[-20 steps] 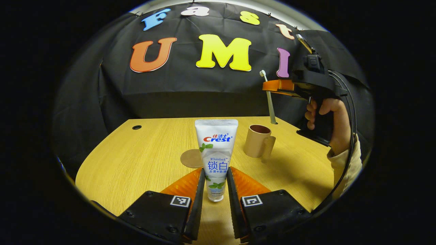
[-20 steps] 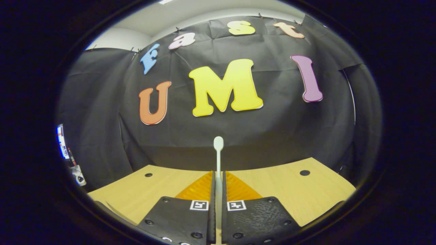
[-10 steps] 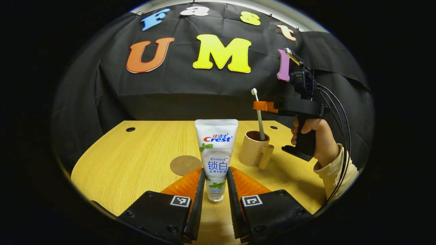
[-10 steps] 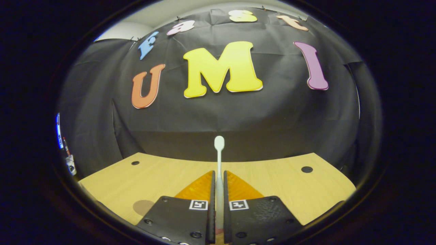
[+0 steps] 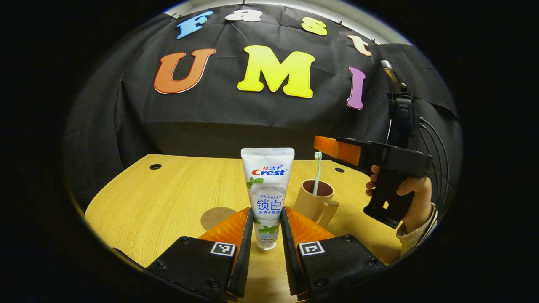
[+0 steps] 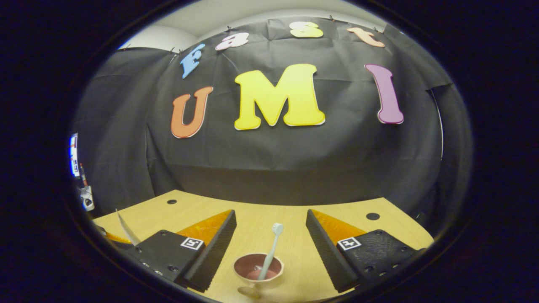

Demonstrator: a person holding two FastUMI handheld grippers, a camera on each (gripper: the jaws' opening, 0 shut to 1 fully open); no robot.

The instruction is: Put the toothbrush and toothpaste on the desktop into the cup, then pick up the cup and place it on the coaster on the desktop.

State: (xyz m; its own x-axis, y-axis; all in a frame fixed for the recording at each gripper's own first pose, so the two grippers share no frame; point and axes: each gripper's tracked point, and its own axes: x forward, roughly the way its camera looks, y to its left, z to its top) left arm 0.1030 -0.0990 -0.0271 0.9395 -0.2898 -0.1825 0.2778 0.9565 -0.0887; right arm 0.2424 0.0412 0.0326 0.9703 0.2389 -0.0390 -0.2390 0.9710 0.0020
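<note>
A: What is lying largest in front of us?

B: The wooden tabletop (image 5: 168,193) is spreading from near to far, ending at the booth's black wall; two small dark holes are sitting toward its far edge in the right gripper view.

A: And the grippers?

B: The left gripper (image 5: 267,229) is holding its fingers closed on the toothpaste (image 5: 267,185), pressing the tube from both sides near its cap end; the tube is standing upright, cap down, its flat crimped end on top. The right gripper (image 6: 270,235) is hovering above the cup with its fingers spread wide apart, gripping nothing; in the left gripper view it is hanging at the right, held by a hand (image 5: 414,198) in a pale sleeve.

A: Where is the cup sitting?

B: The tan cup (image 5: 313,202) is standing on the tabletop just right of the toothpaste, its handle pointing toward the near right.

A: The coaster?

B: The round brown coaster (image 5: 217,216) is lying flat to the left of the tube, partly hidden behind the left orange finger; it is well apart from the cup.

A: And the toothbrush?

B: The pale toothbrush (image 6: 269,252) is leaning inside the cup, bristle head up, touching no finger.
</note>
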